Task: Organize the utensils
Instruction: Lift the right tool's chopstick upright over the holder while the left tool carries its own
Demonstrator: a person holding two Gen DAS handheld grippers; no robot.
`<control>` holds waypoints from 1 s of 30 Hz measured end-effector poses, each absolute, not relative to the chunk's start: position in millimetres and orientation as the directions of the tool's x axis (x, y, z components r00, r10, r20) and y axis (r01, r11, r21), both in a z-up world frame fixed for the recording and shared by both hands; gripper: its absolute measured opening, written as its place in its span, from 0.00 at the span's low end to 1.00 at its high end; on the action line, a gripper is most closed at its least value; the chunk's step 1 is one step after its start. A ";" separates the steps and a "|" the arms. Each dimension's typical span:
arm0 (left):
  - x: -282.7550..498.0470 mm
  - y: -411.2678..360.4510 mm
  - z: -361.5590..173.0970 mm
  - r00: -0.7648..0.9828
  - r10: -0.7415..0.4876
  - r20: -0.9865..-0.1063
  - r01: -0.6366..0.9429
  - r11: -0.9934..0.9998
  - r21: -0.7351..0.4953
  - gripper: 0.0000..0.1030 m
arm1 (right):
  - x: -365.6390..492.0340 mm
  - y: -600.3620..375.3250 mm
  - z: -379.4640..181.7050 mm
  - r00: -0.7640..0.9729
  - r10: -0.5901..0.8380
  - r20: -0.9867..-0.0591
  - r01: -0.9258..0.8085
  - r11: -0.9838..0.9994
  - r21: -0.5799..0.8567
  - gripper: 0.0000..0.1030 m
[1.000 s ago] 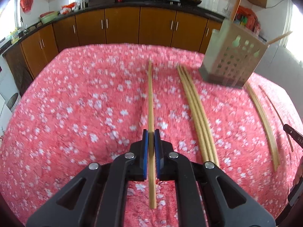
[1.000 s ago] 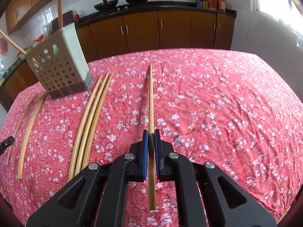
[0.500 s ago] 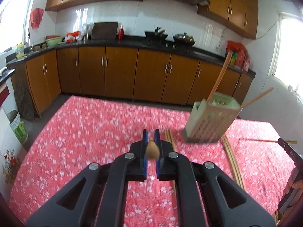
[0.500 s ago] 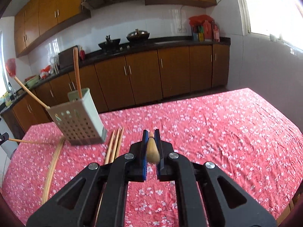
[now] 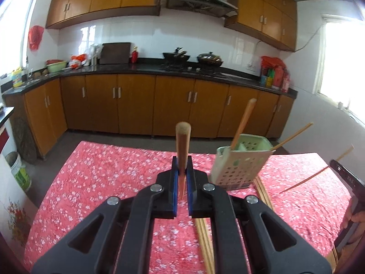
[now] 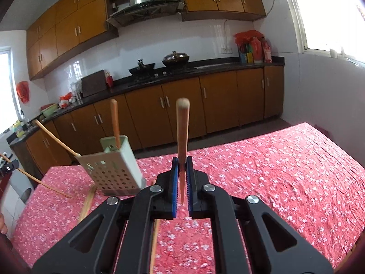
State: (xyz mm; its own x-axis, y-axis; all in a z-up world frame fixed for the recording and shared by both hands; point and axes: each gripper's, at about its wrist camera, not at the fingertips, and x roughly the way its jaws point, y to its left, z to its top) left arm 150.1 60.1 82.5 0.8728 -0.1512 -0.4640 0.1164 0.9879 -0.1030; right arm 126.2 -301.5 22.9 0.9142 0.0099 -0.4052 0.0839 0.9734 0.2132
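Note:
My left gripper (image 5: 181, 167) is shut on a wooden chopstick (image 5: 183, 143) and holds it raised above the table, pointing up and away. My right gripper (image 6: 181, 167) is shut on another wooden chopstick (image 6: 183, 132), raised the same way. A pale green perforated utensil holder (image 5: 239, 164) stands on the table to the right of the left gripper; in the right wrist view the holder (image 6: 114, 171) is to the left. It holds chopsticks (image 5: 243, 121) sticking out. Loose chopsticks (image 5: 206, 246) lie on the cloth.
The table has a red floral cloth (image 5: 102, 182). Brown kitchen cabinets (image 5: 136, 105) and a counter with woks (image 6: 175, 58) run behind it. The right gripper with its chopstick (image 5: 305, 180) shows at the right edge of the left wrist view.
Both grippers have lifted their chopsticks off the cloth and tilted upward, so the views rose from the table to the kitchen wall. The chopsticks stay clamped.

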 end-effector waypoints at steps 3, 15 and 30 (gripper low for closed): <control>143.1 52.1 98.0 0.871 -0.205 -0.446 0.174 0.979 -0.110 0.07 | 123.3 -295.5 45.6 0.927 0.066 -0.370 0.028 0.970 0.242 0.07; 139.4 9.4 154.9 0.880 -0.343 -0.328 0.309 0.939 -0.154 0.07 | 116.7 -258.8 117.1 0.964 0.192 -0.184 -0.145 0.959 0.242 0.07; 198.2 -17.9 146.0 0.898 -0.295 -0.327 0.260 0.954 -0.147 0.07 | 166.6 -239.7 114.1 0.978 0.173 -0.119 -0.139 0.959 0.245 0.07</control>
